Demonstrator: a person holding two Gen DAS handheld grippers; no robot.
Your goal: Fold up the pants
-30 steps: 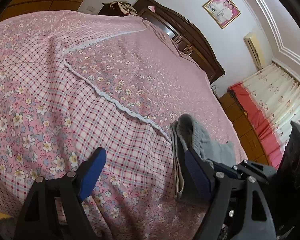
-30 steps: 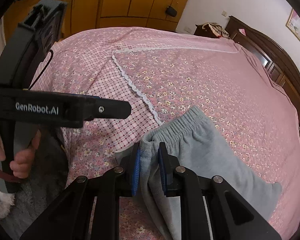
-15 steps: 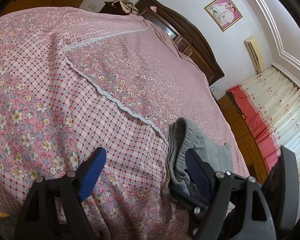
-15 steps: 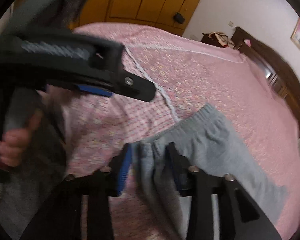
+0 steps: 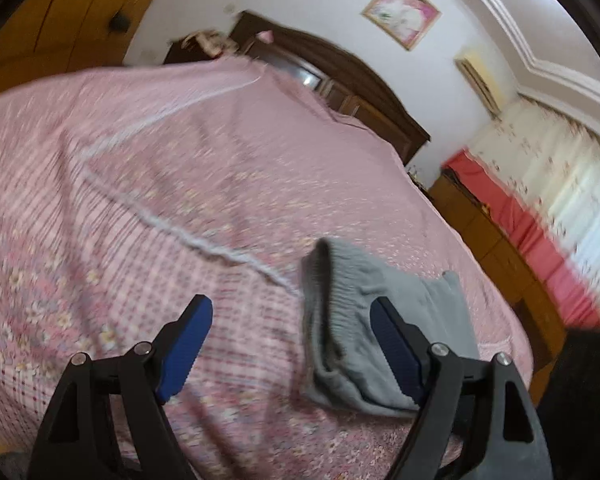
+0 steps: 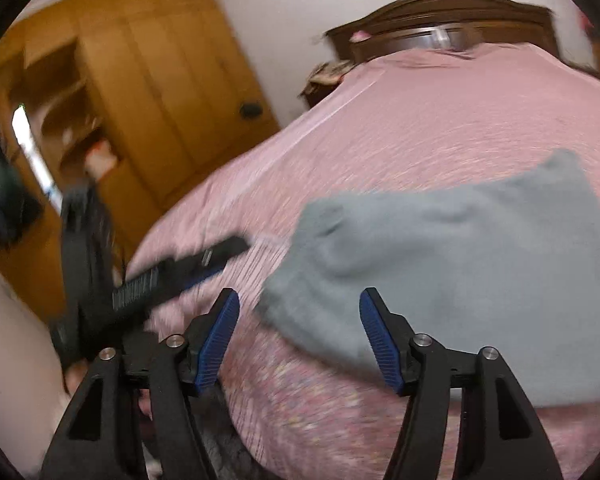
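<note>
Right wrist view: the right gripper (image 6: 296, 336), jaws just opening, and the wide-open left gripper (image 5: 290, 340) grip nothing, so the bunched grey sweatpants (image 6: 460, 264) may slump unfolded.

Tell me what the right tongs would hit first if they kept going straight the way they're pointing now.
Most likely the grey pants lying on the pink bedspread. The open right tongs aim at their near edge, though blur makes depth uncertain.

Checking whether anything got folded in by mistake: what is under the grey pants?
The grey pants lie folded on the pink bedspread, which shows all around them. Whatever lies directly beneath or between the layers is covered.
</note>
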